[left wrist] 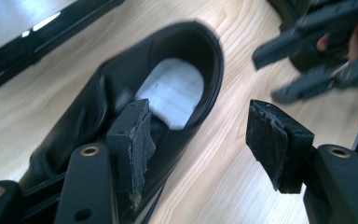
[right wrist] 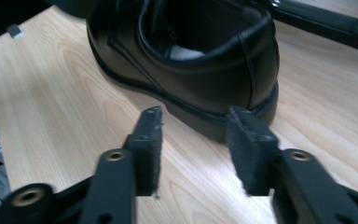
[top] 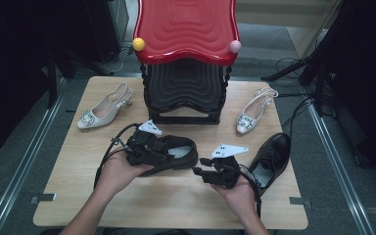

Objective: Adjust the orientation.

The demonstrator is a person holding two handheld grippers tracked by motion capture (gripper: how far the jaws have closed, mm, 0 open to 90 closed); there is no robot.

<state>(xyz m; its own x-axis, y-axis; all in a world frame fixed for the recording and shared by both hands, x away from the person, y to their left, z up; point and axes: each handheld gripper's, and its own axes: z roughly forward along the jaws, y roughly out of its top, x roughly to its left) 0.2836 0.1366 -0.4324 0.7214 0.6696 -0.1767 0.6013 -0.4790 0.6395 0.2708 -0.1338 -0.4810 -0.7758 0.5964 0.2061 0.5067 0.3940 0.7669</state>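
Wooden bench (top: 176, 196) lies bare along its near edge. My left tool (left wrist: 200, 135) gapes wide over the left black shoe (top: 176, 152), gripping nothing. My right tool (right wrist: 193, 149) sits half closed just behind that shoe's heel, not touching. Its mate (top: 274, 154) rests near the right edge.

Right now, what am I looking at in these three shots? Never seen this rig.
A person works at a wooden table with a hand-held two-jaw gripper in each hand. One picture looks down from above; the other two come from cameras riding on the grippers. The left gripper is at a black leather shoe, jaws open, one pad over the shoe's opening, nothing gripped. The right gripper stands open, empty, facing that shoe's heel. Also there: another black shoe, two pale slingback heels and a red-and-black tiered stand.
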